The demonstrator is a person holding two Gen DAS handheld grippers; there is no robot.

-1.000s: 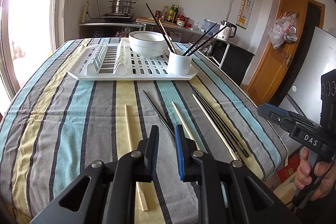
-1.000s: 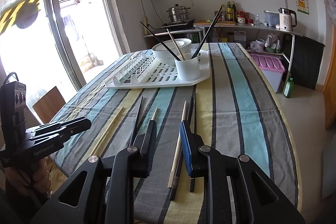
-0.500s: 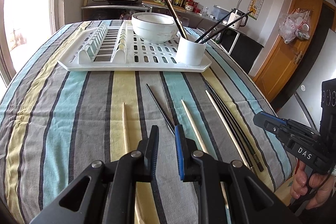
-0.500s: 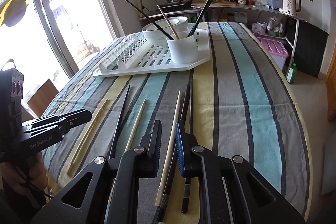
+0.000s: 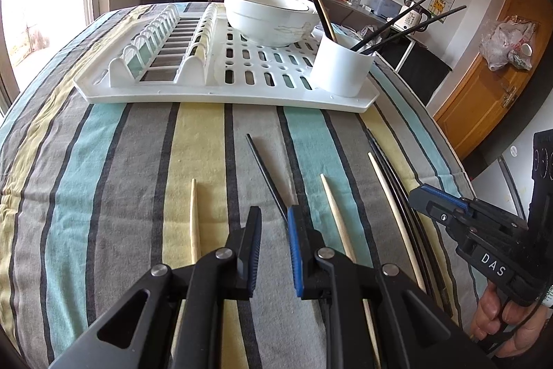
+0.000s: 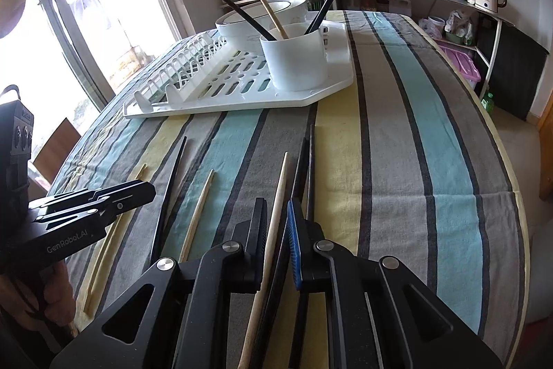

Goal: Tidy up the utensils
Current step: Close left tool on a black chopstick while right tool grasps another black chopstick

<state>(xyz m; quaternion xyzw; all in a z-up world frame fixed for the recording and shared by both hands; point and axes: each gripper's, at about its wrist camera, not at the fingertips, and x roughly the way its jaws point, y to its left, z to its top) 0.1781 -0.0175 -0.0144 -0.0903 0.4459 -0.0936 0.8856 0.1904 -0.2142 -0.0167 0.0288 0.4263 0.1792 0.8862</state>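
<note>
Left gripper [image 5: 273, 223]: jaws narrowly parted, empty, above striped worktop [image 5: 103, 196]; black chopstick [image 5: 266, 175] just ahead. Right gripper [image 6: 276, 223]: jaws just narrowed, wooden chopstick [image 6: 278, 192] lying between them, contact unclear. Other chopsticks loose on cloth. White cup [image 6: 295, 57] on drying rack [image 6: 221, 99], holding chopsticks.

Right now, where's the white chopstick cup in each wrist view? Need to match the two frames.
Left wrist: white chopstick cup sits upper right of centre, on the near right corner of the white dish rack.
Right wrist: the cup sits upper centre, on the rack's near right corner.
Shared landmark: the white bowl just behind the cup, also in the right wrist view.
</note>
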